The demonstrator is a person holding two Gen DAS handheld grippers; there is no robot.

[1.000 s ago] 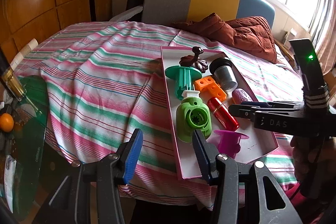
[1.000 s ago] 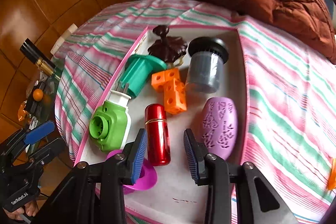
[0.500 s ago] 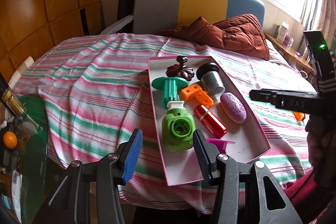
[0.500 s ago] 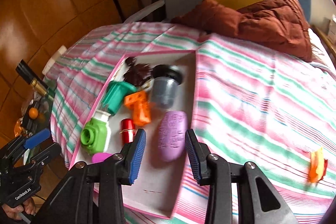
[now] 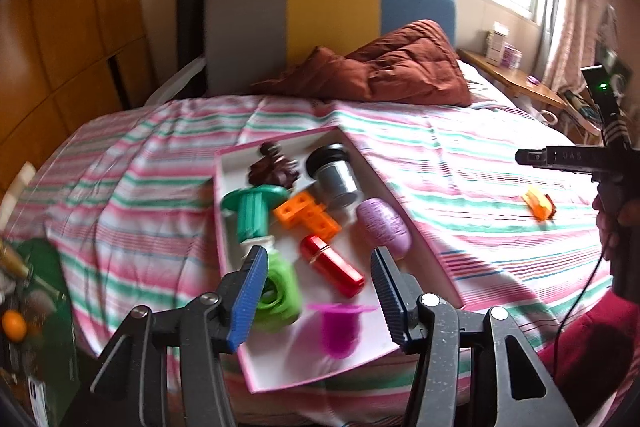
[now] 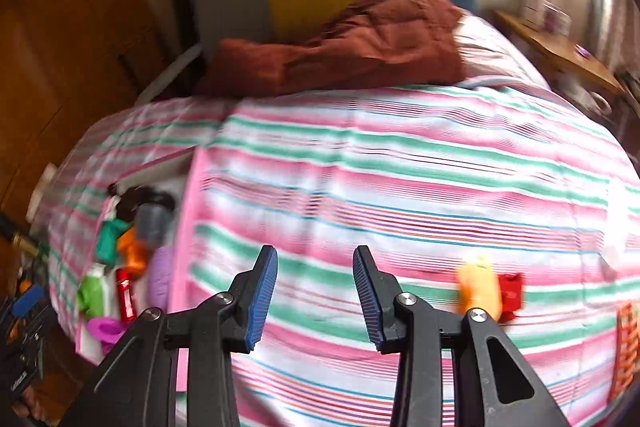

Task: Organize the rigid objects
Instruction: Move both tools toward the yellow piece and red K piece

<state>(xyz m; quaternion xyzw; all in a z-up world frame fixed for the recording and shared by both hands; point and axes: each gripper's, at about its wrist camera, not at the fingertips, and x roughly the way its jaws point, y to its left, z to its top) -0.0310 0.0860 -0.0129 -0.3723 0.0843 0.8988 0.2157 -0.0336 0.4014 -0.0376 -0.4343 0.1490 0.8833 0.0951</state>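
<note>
My right gripper (image 6: 315,293) is spread open with nothing between the blue pads, hanging over bare striped bedspread (image 6: 400,187). The one loose piece left is the orange-and-red toy (image 6: 490,291) — it lies on the bedspread to the right of my right fingertips, a little further out, so the coming move is a swing right, not forward. Its long axis is hard to call (blurred here); it looks like the orange part stands taller and the red part sticks out to the right side.

My left gripper (image 5: 318,291) is open too, empty, poised over the near end of the pink tray (image 5: 416,235), above the green punch (image 5: 278,293), red cylinder (image 5: 332,265) and magenta cup (image 5: 340,327). From that view the orange-and-red toy (image 5: 538,207) sits well apart from the tray, far to the right — right hand is clearly nearer, so I judge it takes this pick and the tray is the drop spot to its left.
</note>
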